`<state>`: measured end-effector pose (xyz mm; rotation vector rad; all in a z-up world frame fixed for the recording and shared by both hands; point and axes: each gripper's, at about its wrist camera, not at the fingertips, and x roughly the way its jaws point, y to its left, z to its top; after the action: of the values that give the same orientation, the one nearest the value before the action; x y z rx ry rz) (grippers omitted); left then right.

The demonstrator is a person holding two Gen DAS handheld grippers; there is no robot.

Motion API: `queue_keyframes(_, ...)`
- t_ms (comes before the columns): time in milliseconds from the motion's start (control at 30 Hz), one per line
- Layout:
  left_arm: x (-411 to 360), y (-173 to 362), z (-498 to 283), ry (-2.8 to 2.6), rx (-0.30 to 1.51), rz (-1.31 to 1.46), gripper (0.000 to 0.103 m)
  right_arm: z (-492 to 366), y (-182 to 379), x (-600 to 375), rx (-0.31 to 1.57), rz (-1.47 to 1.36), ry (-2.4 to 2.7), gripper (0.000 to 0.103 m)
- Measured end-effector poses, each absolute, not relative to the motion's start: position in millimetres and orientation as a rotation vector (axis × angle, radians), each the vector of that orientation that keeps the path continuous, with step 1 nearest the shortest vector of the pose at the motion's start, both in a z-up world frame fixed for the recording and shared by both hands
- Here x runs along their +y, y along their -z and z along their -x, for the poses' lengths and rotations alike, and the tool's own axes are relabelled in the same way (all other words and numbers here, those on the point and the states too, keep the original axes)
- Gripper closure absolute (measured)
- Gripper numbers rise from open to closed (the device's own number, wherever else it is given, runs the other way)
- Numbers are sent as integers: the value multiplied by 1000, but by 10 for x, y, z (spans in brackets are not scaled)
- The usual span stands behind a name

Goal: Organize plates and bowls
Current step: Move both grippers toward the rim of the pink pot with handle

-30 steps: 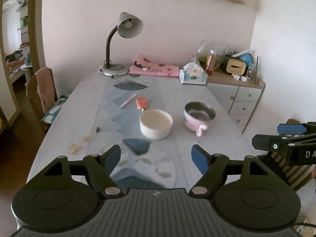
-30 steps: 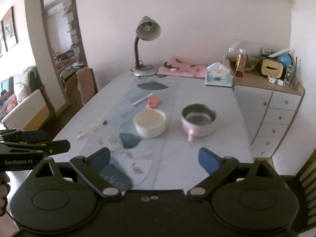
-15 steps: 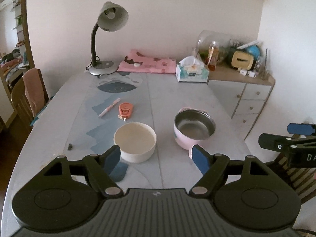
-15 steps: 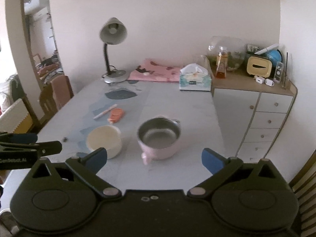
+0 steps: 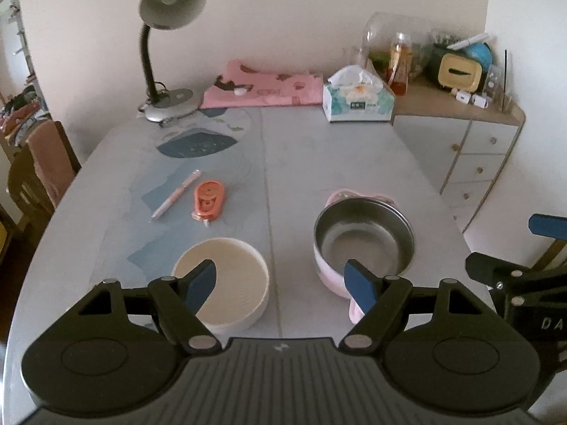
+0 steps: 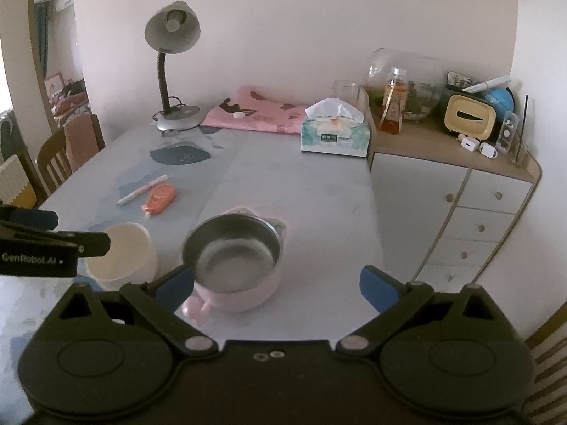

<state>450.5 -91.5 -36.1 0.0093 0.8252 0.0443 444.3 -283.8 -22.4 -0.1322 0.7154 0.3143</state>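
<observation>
A cream round bowl [image 5: 230, 283] and a pink bowl with a steel inside [image 5: 365, 244] stand side by side near the front of the grey table [image 5: 319, 163]. My left gripper [image 5: 281, 281] hangs open above them; its left finger overlaps the cream bowl's near rim and its right finger the pink bowl's near side. Nothing is between the fingers. In the right wrist view my right gripper [image 6: 276, 288] is open too, with the pink bowl [image 6: 235, 258] just beyond its left finger and the cream bowl [image 6: 124, 258] partly behind the left gripper's finger.
An orange tape dispenser [image 5: 208, 200] and a pink pen [image 5: 176, 194] lie left of centre. At the back stand a grey desk lamp [image 5: 166, 56], a folded pink cloth [image 5: 262, 88] and a tissue box [image 5: 358, 101]. A white drawer cabinet [image 6: 453, 205] adjoins the table's right.
Both grippers have come forward and lower over the table, so the two bowls now lie right at the fingertips. Neither gripper's jaws have changed their spread.
</observation>
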Motion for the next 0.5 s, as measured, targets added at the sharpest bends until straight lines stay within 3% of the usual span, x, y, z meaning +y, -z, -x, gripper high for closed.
queue_keyframes(167, -983, 504, -4877, -24, 865, -4, 24, -4756, 354, -2821, 740, 145, -329, 3)
queue_keyframes(500, -1084, 867, -5529, -20, 963, 8, 24, -5380, 659, -2776, 829, 127, -340, 24)
